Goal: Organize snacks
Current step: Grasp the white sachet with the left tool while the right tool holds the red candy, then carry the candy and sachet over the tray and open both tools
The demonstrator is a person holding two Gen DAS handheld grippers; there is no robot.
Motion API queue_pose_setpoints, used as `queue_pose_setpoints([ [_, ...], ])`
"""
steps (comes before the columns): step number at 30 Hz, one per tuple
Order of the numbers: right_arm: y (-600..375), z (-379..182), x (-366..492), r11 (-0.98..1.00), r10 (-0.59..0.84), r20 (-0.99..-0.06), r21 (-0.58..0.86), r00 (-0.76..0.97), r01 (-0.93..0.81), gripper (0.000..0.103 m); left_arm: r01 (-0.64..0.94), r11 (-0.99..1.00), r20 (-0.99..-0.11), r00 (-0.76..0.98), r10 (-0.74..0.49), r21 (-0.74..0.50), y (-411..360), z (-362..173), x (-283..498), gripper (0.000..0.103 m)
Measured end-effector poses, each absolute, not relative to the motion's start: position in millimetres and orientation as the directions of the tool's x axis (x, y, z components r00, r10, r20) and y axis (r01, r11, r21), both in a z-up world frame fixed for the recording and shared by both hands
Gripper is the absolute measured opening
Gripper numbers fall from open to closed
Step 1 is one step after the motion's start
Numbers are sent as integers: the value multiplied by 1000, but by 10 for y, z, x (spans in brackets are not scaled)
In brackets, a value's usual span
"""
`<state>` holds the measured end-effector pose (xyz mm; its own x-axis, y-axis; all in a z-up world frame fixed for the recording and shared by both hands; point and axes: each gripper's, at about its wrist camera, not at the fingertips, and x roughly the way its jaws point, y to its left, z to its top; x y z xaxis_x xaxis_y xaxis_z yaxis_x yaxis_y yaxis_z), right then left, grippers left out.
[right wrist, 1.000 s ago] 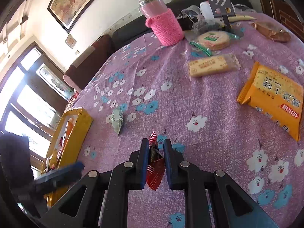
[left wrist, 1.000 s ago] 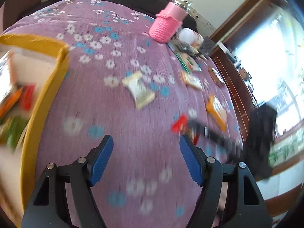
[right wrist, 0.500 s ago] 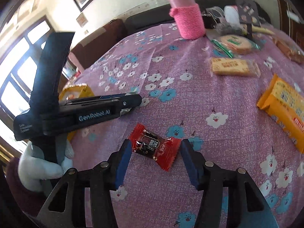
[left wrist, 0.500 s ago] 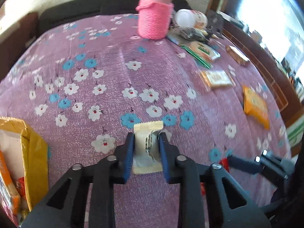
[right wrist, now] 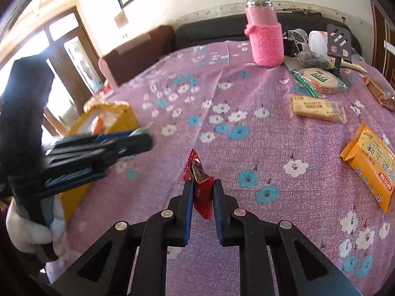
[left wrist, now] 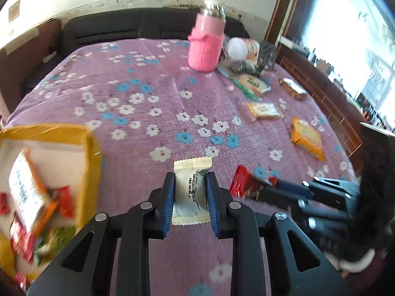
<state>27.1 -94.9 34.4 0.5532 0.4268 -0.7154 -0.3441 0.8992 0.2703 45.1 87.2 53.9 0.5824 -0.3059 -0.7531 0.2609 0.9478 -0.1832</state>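
My left gripper (left wrist: 190, 192) is shut on a cream-white snack packet (left wrist: 191, 185), held a little above the purple flowered tablecloth (left wrist: 153, 93). The right gripper (right wrist: 201, 194) is shut on a red-wrapped candy (right wrist: 197, 175) that stands on edge between its blue pads. In the left wrist view that red candy (left wrist: 243, 182) and the right gripper (left wrist: 279, 187) show just to the right. A yellow box (left wrist: 88, 153) with several snacks inside sits at the left; in the right wrist view the yellow box (right wrist: 116, 113) lies behind the blurred left gripper (right wrist: 138, 140).
At the back stands a pink knit-covered bottle (right wrist: 265, 42) beside clutter. Loose packs lie to the right: round crackers (right wrist: 318, 79), a biscuit pack (right wrist: 316, 107), an orange pack (right wrist: 370, 165), a brown pack (right wrist: 377, 91). A white-gloved hand (right wrist: 29, 231) holds the left gripper.
The left gripper went from open to shut on the cream packet and has lifted it. The right gripper opened, dropped the red candy flat, then shut on it again, edge up.
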Motion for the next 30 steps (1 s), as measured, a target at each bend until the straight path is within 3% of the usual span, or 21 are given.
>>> queue_pose_setpoints([
  [9,-963,414,205,883,468,-679,327,565,-338,16,105,947,-673,679,-292,-304,1790,816,-211,22],
  [15,-821,509,82,852,524,-648,402,553,-336,15,-67,917,-650,726,-224,-392,2608,698,-687,23],
  [21,-149,660,-165,797,601,-638,426,481,-429,15,-119,911,-670,716,-196,-394,2871,535,-845,23],
  [30,1049,707,-353,740,617,-694,352,371,-573,15,-100,881,-672,688,-275,-463,2844,371,-1001,25],
])
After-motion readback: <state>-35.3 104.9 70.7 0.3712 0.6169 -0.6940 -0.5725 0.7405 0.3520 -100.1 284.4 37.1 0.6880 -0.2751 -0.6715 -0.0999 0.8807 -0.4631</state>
